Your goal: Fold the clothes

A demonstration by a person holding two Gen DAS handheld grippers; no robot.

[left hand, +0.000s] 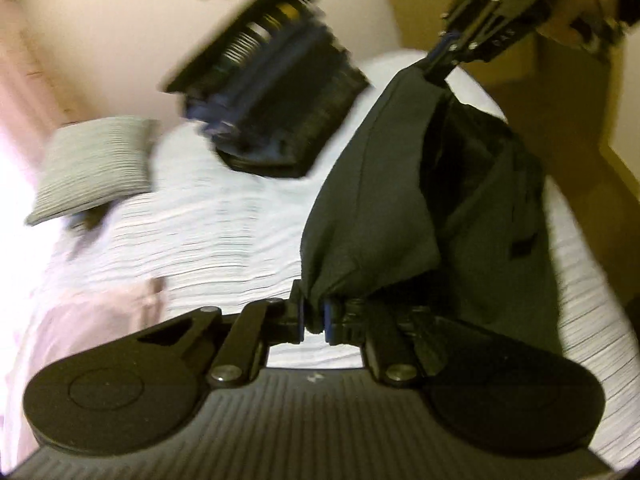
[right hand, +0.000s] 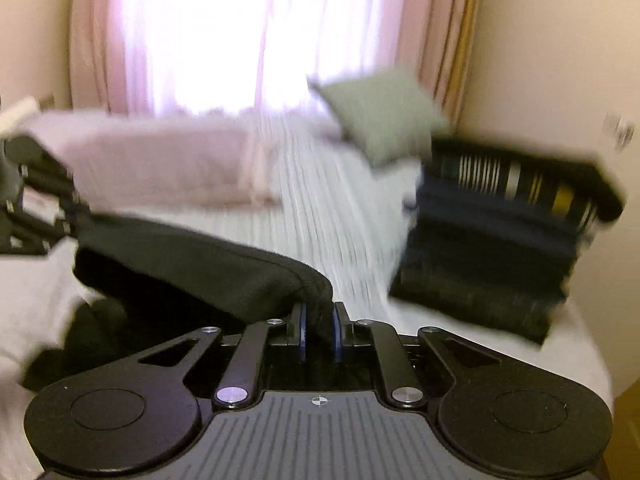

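A dark garment (left hand: 400, 200) hangs stretched between my two grippers above a white striped bed (left hand: 208, 232). My left gripper (left hand: 315, 316) is shut on one bunched corner of it. My right gripper (left hand: 440, 56) shows at the upper right of the left wrist view, pinching the other corner, with a hand behind it. In the right wrist view the right gripper (right hand: 319, 332) is shut on a thick edge of the dark garment (right hand: 192, 272), which runs left to the left gripper (right hand: 74, 216). The lower part of the cloth droops toward the bed.
A stack of folded dark and striped clothes (left hand: 276, 92) (right hand: 500, 240) lies on the bed. A grey-green cushion (left hand: 96, 164) (right hand: 380, 116) and a pink blanket (right hand: 160, 160) lie near the curtained window (right hand: 240, 40). A tan wall (left hand: 560, 100) borders the bed.
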